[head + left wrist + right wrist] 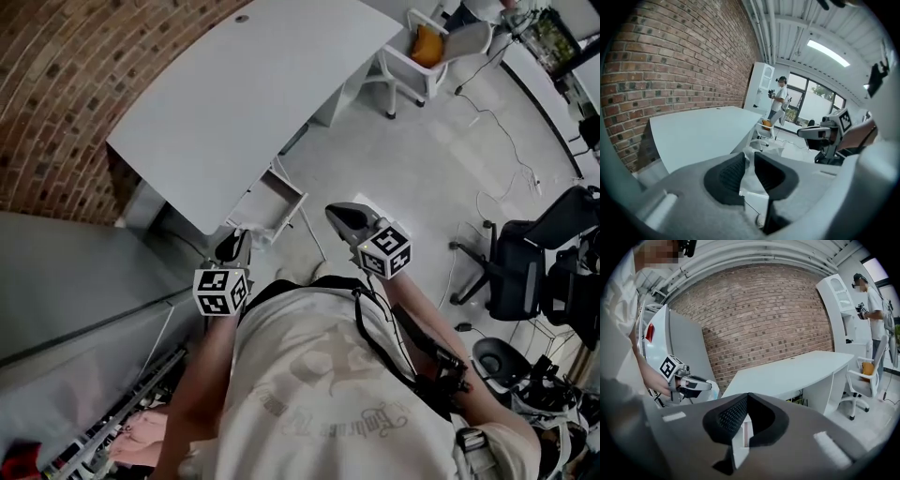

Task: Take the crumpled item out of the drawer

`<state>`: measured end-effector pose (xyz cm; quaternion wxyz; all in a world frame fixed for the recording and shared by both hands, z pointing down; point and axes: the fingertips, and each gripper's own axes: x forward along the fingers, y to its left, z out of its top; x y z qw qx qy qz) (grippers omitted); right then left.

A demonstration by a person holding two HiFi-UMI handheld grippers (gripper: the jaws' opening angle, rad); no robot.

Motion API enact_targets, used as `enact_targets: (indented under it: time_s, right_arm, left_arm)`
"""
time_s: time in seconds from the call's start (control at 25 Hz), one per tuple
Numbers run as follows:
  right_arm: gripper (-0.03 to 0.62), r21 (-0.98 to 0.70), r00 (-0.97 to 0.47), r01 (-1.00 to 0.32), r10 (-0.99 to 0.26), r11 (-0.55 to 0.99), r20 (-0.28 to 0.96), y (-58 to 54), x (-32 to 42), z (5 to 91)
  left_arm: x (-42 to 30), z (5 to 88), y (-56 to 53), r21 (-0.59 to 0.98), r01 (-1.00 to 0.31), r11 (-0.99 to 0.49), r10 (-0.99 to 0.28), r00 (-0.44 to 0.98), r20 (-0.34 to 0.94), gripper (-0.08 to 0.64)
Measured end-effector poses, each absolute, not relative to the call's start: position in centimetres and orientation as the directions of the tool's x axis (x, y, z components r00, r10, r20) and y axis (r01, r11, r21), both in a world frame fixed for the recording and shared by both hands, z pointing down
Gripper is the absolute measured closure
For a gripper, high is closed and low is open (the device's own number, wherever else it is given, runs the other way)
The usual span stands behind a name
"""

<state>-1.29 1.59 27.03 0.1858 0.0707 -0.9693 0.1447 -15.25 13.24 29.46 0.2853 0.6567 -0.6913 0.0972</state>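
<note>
A white drawer (275, 201) stands pulled open under the near corner of the white desk (253, 84). No crumpled item shows in it from the head view. My left gripper (230, 247) hovers just in front of the drawer, jaws a narrow gap apart with nothing between them (750, 157). My right gripper (343, 215) is held to the right of the drawer over the floor. Its fingertips meet, with nothing in them (747, 397). Each gripper shows in the other's view: the left gripper (700, 385) and the right gripper (812, 132).
A brick wall (56, 84) runs behind the desk. A grey panel (75, 272) stands at the left. A white chair with an orange cushion (427, 47) sits beyond the desk, a black office chair (525, 262) at the right. Cables (497, 131) lie on the floor. A person (779, 98) stands far off.
</note>
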Motion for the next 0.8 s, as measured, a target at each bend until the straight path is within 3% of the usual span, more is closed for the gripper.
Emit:
enact_targets:
  time_s: [0.8]
  right_arm:
    - [0.584, -0.226, -0.914, -0.206, -0.105, 0.952, 0.391, 5.3, 0.0, 25.6]
  left_arm:
    - [-14.5, 29.0, 16.7, 0.333, -0.939, 0.088, -0.884, 0.081, 0.46, 0.492]
